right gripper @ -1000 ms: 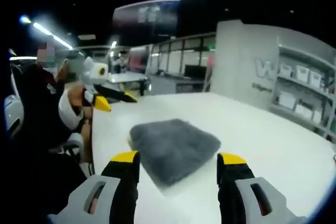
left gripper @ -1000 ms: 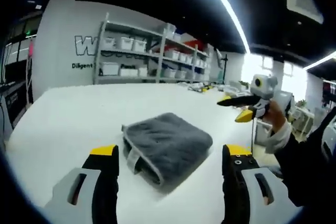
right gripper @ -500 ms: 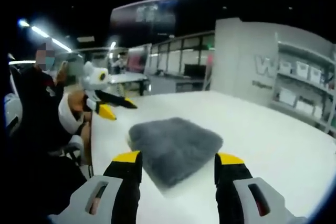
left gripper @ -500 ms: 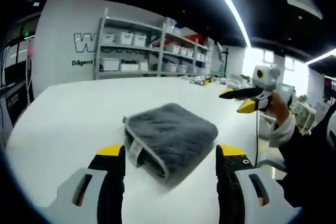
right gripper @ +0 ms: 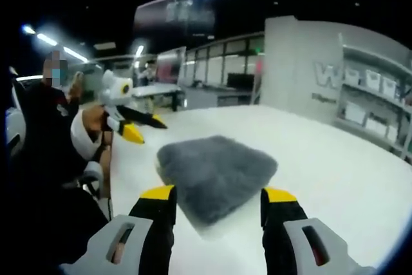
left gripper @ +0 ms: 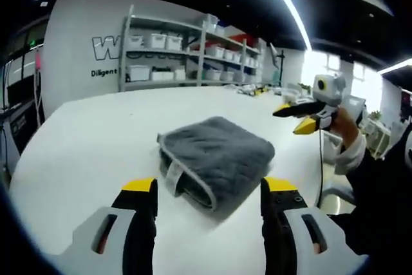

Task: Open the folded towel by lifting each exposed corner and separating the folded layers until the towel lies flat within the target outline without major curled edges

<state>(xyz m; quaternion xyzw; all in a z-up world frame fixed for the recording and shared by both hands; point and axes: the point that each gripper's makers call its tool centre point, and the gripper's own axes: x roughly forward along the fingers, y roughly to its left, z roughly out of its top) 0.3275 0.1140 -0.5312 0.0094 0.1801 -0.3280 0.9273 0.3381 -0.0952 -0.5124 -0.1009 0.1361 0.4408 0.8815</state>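
Note:
A folded grey towel (left gripper: 215, 159) lies on the white table (left gripper: 84, 140), its pale-edged folded side facing the left gripper view. My left gripper (left gripper: 209, 187) hovers open just short of that near edge, nothing between its yellow-tipped fingers. In the same view my right gripper (left gripper: 301, 118) hangs open in a hand, above the table to the towel's right. In the right gripper view the towel (right gripper: 215, 169) lies just ahead of my open right gripper (right gripper: 219, 193). The left gripper (right gripper: 138, 128) shows there at the left, open, above the table edge.
Metal shelves with white bins (left gripper: 187, 56) stand against the far wall behind the table. A person (right gripper: 45, 140) sits at the table's edge, holding the grippers. Another table (right gripper: 154, 88) stands further back. Bare table top surrounds the towel.
Both cameras have drawn a little closer to the towel, which looks larger now. The left jaws stand slightly narrower. The towel itself has not moved.

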